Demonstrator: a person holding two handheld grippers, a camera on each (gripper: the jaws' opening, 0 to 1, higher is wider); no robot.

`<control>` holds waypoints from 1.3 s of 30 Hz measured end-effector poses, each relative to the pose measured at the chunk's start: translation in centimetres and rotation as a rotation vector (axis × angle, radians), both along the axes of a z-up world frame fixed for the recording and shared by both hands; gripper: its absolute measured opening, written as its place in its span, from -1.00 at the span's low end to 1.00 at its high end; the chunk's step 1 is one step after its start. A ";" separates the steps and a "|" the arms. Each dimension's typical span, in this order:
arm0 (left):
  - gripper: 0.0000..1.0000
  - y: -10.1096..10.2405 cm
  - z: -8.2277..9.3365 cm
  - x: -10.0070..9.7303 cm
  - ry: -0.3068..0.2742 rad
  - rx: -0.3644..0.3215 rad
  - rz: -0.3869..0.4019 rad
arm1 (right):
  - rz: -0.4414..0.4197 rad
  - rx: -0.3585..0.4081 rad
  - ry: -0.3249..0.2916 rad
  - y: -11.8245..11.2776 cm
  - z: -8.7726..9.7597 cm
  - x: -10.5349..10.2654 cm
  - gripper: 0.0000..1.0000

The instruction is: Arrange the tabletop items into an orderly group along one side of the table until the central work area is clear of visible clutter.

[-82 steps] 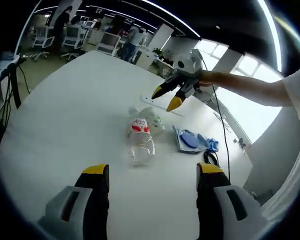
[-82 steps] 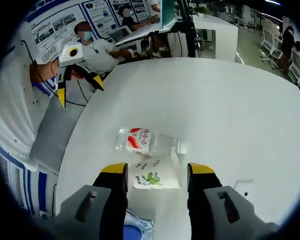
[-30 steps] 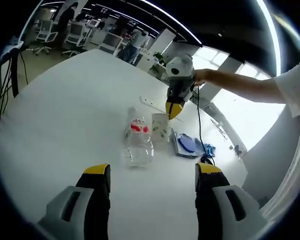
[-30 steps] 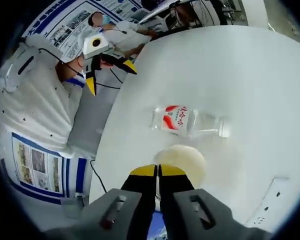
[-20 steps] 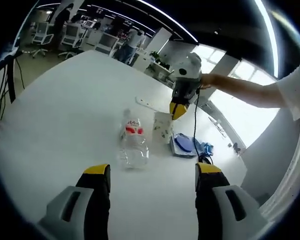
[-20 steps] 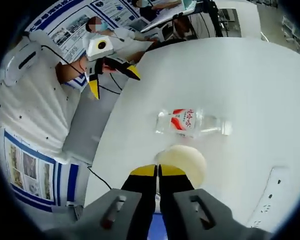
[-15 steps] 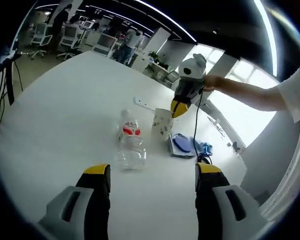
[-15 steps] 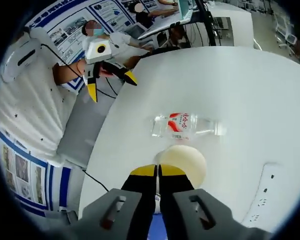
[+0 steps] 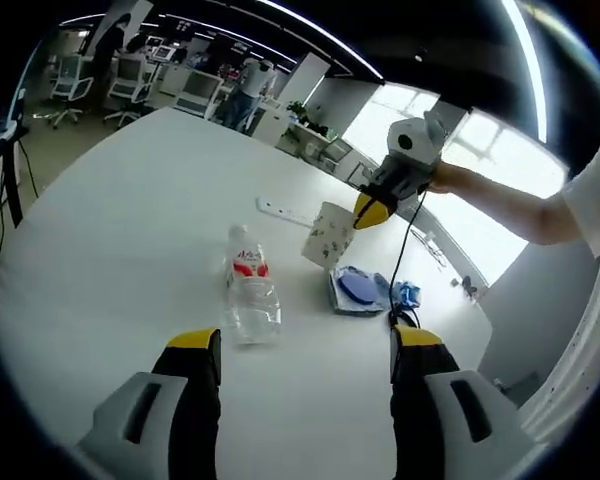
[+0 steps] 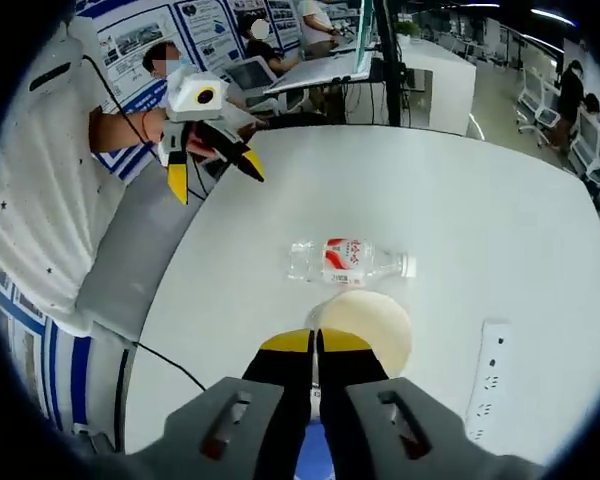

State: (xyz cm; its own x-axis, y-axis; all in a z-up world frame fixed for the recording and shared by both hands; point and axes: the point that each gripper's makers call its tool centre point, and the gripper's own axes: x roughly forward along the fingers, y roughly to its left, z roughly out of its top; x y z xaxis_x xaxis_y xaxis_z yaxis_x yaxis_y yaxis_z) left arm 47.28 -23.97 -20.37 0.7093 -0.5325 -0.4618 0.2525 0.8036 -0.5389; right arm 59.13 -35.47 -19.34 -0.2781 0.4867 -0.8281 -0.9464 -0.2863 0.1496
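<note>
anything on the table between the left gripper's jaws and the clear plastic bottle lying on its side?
Nothing: in the left gripper view, bare white table runs from the open left gripper to the clear plastic bottle.

The left gripper view looks low across the white table (image 9: 110, 250) toward the windows; the right gripper view looks down from above; both share the plastic bottle (image 9: 248, 290) (image 10: 348, 261)

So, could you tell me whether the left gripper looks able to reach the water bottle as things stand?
Probably yes: the left gripper is open, and only bare table lies between it and the lying water bottle.
</note>
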 end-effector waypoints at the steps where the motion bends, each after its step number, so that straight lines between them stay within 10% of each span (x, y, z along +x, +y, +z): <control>1: 0.39 -0.1 0.0 0.0 -0.001 0.002 -0.004 | 0.004 0.001 -0.016 -0.1 0.0 -0.2 -1.00; 20: 0.38 -0.8 0.6 0.5 -0.004 0.009 -0.049 | 0.028 -0.024 -0.335 -1.9 -1.3 -1.6 -1.00; 39: 0.39 -1.3 -0.2 0.7 0.011 0.006 -0.060 | 0.116 -0.073 -0.411 -2.1 -5.8 -2.0 -1.00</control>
State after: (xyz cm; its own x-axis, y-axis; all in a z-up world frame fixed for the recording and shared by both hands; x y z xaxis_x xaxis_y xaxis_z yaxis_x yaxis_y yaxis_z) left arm 47.99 -25.25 -20.58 0.6712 -0.5708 -0.4730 0.2940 0.7907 -0.5371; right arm 57.15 -37.57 -25.13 0.0323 0.4074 -0.9127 -0.8936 -0.3972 -0.2089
